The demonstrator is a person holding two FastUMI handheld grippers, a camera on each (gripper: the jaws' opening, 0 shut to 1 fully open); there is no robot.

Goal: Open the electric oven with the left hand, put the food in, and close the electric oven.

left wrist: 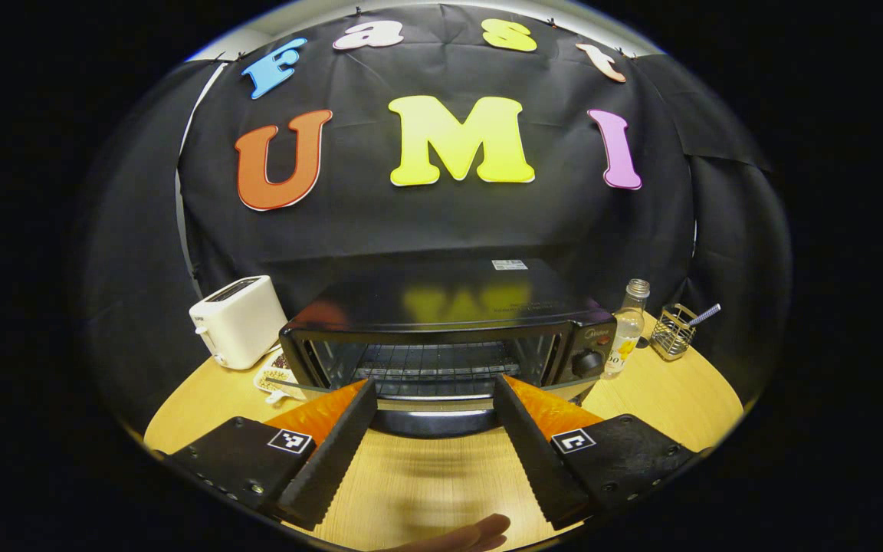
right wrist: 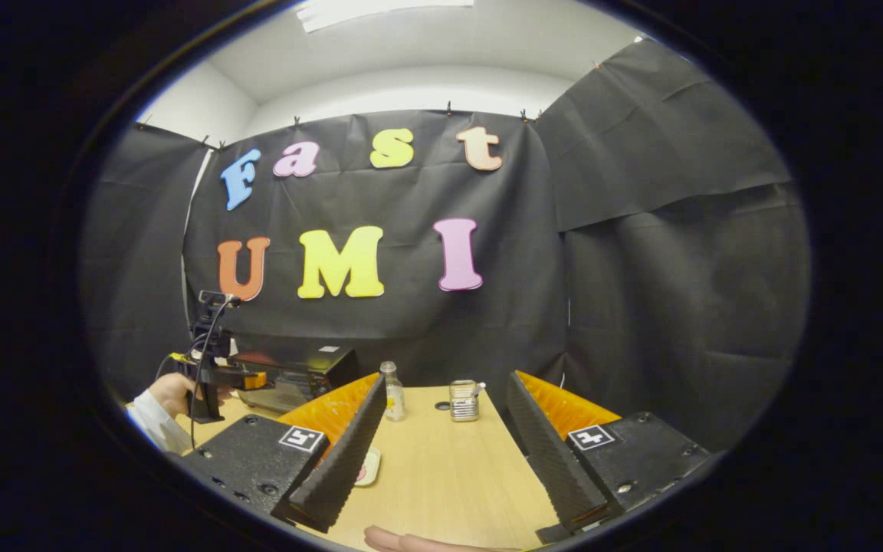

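Observation:
The black electric oven [left wrist: 441, 307] stands at mid-table, and its door [left wrist: 426, 420] looks folded down toward me, showing the wire rack [left wrist: 434, 368] inside. My left gripper [left wrist: 434, 381] is open just in front of the oven mouth, with nothing between its fingers. A white dish of food [left wrist: 277, 376] lies left of the oven, beside the toaster. In the right gripper view, my right gripper [right wrist: 448, 376] is open over the table with nothing in it. A small plate [right wrist: 369, 466] peeks out by its left finger. The oven [right wrist: 296, 377] and the left gripper [right wrist: 211, 368], held by a hand [right wrist: 173, 392], are farther left.
A white toaster [left wrist: 238, 322] stands at the left. A clear bottle [left wrist: 625, 330] and a wire holder [left wrist: 675, 331] stand to the right of the oven. The bottle [right wrist: 392, 391] and a metal holder [right wrist: 463, 400] lie ahead of the right gripper. A fingertip [left wrist: 472, 533] shows at the bottom edge.

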